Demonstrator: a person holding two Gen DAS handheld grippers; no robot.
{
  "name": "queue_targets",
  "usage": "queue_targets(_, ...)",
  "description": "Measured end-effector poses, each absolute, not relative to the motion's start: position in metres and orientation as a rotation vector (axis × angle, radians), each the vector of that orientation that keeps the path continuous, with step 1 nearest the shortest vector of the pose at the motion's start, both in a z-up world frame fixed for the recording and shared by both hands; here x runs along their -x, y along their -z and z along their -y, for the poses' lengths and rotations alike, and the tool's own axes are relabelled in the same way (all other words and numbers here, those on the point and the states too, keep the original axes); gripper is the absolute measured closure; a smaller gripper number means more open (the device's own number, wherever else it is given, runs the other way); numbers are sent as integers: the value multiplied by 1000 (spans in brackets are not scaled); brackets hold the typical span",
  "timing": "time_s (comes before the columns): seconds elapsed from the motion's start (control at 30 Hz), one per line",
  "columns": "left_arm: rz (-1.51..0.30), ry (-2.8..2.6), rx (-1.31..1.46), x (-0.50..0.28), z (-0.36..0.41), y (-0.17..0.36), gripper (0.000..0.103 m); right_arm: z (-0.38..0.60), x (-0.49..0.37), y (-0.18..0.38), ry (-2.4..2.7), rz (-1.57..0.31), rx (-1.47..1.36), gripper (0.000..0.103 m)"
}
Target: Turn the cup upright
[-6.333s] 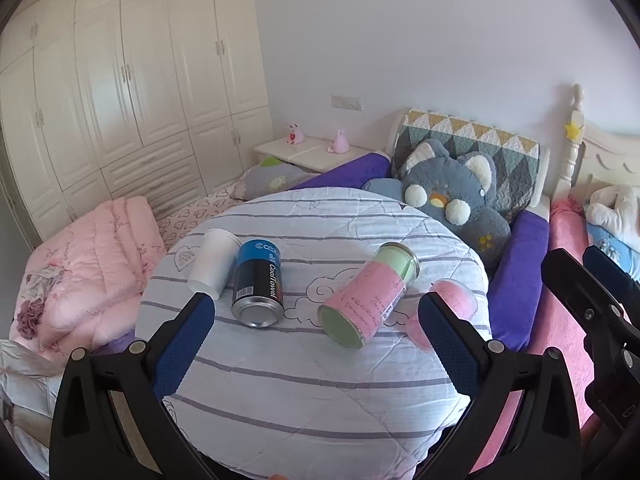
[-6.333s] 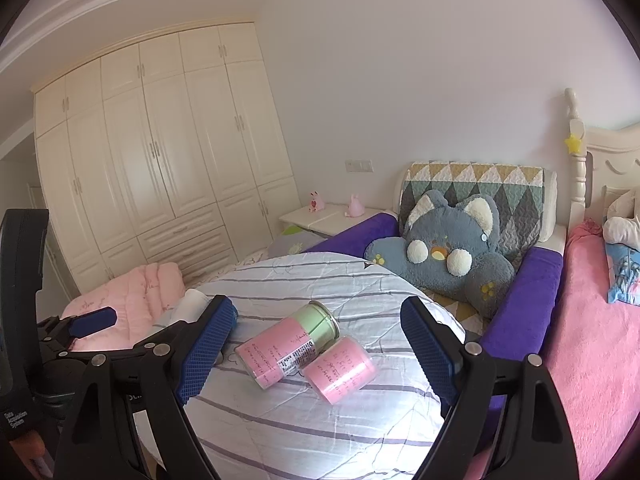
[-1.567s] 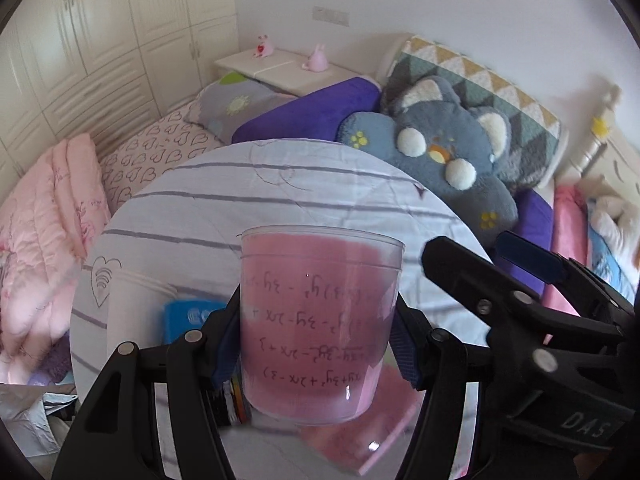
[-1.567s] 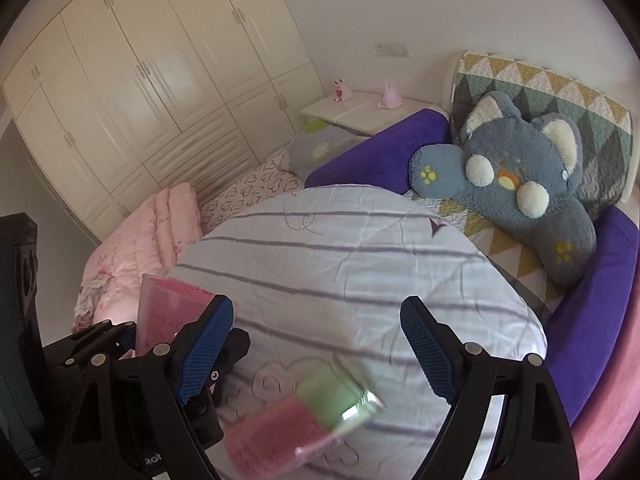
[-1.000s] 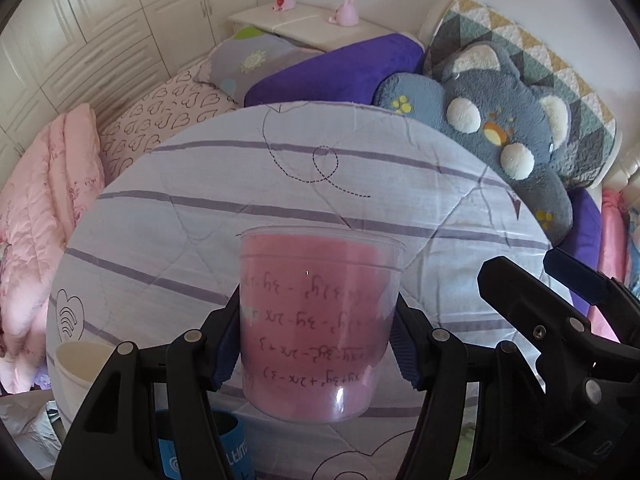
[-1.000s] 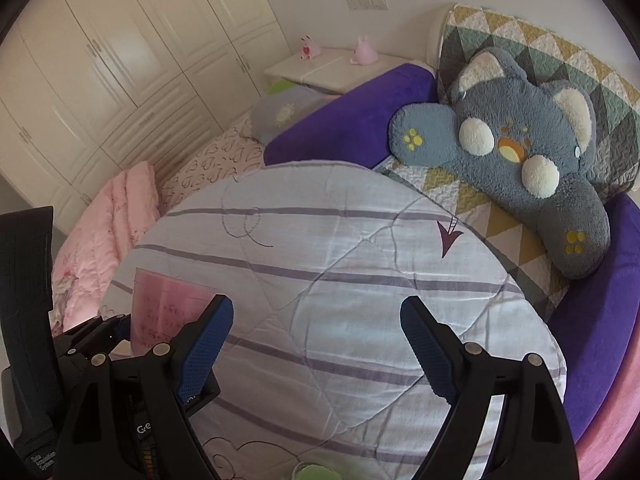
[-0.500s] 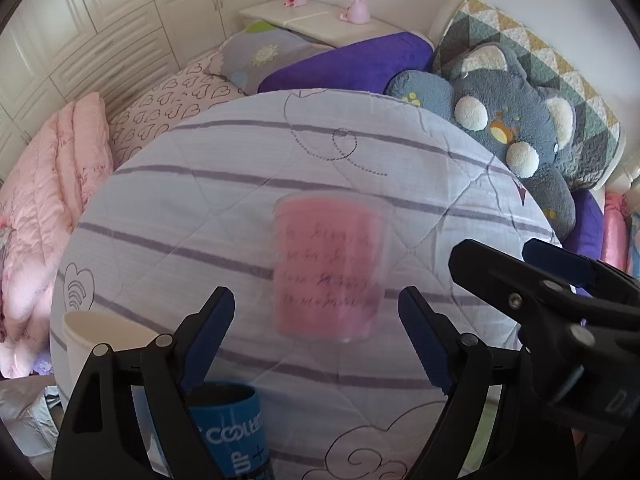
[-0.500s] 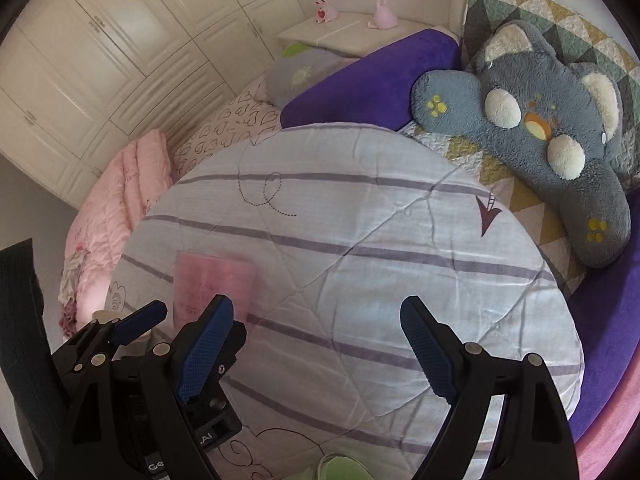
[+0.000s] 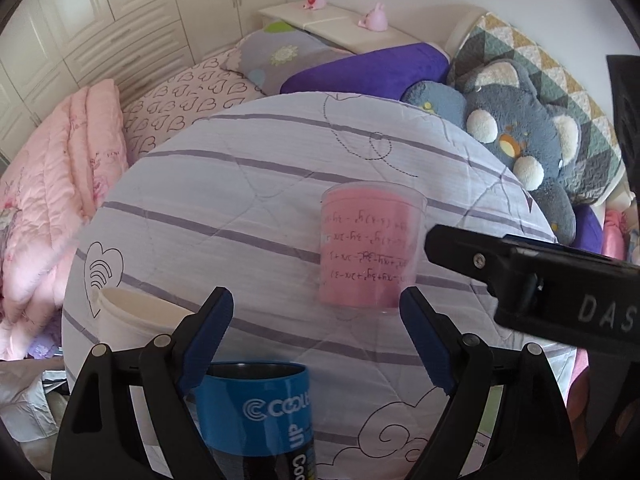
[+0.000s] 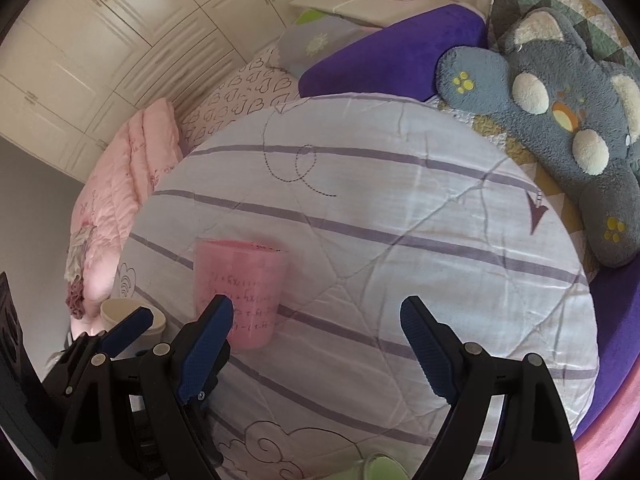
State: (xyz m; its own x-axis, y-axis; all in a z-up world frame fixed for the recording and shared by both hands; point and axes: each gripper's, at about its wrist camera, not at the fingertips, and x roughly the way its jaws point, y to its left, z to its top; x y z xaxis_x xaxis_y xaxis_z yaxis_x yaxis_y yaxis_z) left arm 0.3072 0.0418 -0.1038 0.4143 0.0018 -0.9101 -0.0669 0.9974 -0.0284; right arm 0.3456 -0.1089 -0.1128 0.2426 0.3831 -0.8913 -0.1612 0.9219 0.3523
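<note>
A clear cup with pink lining and printed formulas point(image 9: 370, 244) stands upright, mouth up, on the round striped table point(image 9: 240, 200). It also shows in the right wrist view point(image 10: 239, 292). My left gripper point(image 9: 318, 336) is open and empty, just in front of the cup and apart from it. My right gripper point(image 10: 316, 344) is open and empty, to the right of the cup; its body shows in the left wrist view point(image 9: 540, 280).
A blue can point(image 9: 260, 412) lies near the left gripper and a white paper cup point(image 9: 132, 316) stands at the table's left edge. A green can's end point(image 10: 376, 468) peeks in at the bottom. A grey plush point(image 9: 532, 152), purple bolster point(image 9: 368, 68) and pink quilt point(image 9: 52, 184) surround the table.
My left gripper has drawn back and shifted left from the pink cup, which now stands alone on the table. The right gripper moved forward over the table.
</note>
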Motion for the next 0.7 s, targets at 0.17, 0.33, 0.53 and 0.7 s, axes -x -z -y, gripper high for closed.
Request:
queue_targets(0.17,-1140,-43,61,-304,-51,102,13,100,-357,126,-410,-1347,-267,16)
queue_targets(0.33,-1124,-16,111,-296,-61,93,12,88,-362,129,-460,-1366,-329,16)
queue_targets(0.53,-1127,-34,59,-296,-63,95,11,64,-368,135,-529,-1389,-369,16)
queue_targets(0.7,-1111,-60,47,-296,-70,94,11,51,-376,143,-544,-1400,-375,16)
